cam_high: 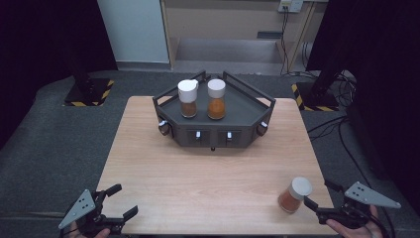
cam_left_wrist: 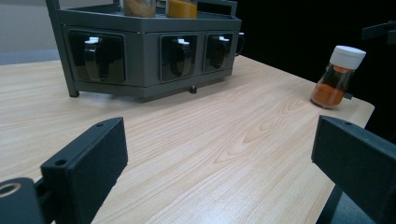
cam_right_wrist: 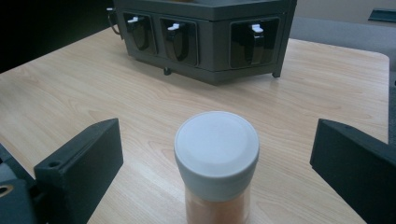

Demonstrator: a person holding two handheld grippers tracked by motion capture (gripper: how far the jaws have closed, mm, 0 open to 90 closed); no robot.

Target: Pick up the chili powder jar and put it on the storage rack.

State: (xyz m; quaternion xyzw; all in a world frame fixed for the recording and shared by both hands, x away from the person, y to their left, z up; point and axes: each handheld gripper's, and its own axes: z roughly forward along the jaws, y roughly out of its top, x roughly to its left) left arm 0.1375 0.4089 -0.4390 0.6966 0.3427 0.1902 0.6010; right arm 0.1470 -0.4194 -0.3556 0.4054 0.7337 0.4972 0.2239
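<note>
Writing or labels cannot be read on anything here — the spice jar near the table's front right corner shows a plain white cap and clear glass over orange powder, with no brand visible. In the right gripper view the jar stands upright between the two black jaws, which are spread wide and touch neither side of it. The right gripper sits just beside the jar at the table's front right edge, held by a hand.

The left gripper hovers at the front left corner, jaws open and holding nothing; its own view looks across bare wood toward the distant jar.

A dark grey rack stands at the far middle of the wooden table, its tray carrying two more white-capped jars — a brown-filled one and an orange-filled one — side by side, close but apart. Small white-tipped latches line the rack's front panels; no lettering can be made out on them.

Between the rack and the near edge lies a broad stretch of open tabletop. The jar stands close to the right edge.
</note>
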